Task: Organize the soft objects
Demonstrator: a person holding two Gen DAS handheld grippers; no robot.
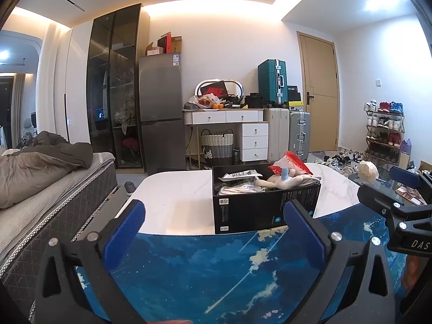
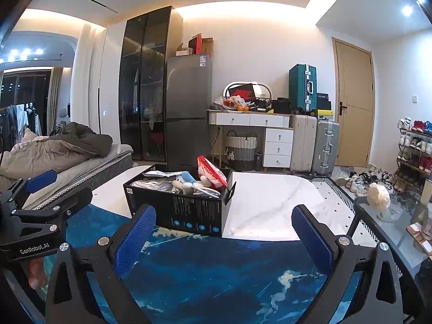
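Observation:
A black cardboard box (image 1: 266, 208) stands on the white marble table (image 1: 178, 189), at the far edge of a blue mat (image 1: 205, 270). It holds soft things: a beige plush toy (image 1: 280, 181), a red-and-white plastic bag (image 1: 293, 163) and folded pale fabrics (image 1: 237, 189). The box also shows in the right wrist view (image 2: 183, 213), with the plush (image 2: 194, 185) and red bag (image 2: 212, 172) inside. My left gripper (image 1: 216, 216) is open and empty, above the mat just short of the box. My right gripper (image 2: 224, 224) is open and empty, right of the box.
A bed (image 1: 40, 178) with a rumpled brown duvet lies left of the table. A glass side table (image 2: 391, 224) with a cream fluffy object (image 2: 378, 195) stands on the right. Beyond are a fridge (image 1: 162, 113), white desk (image 1: 229, 116), suitcases and a shoe rack (image 1: 383, 132).

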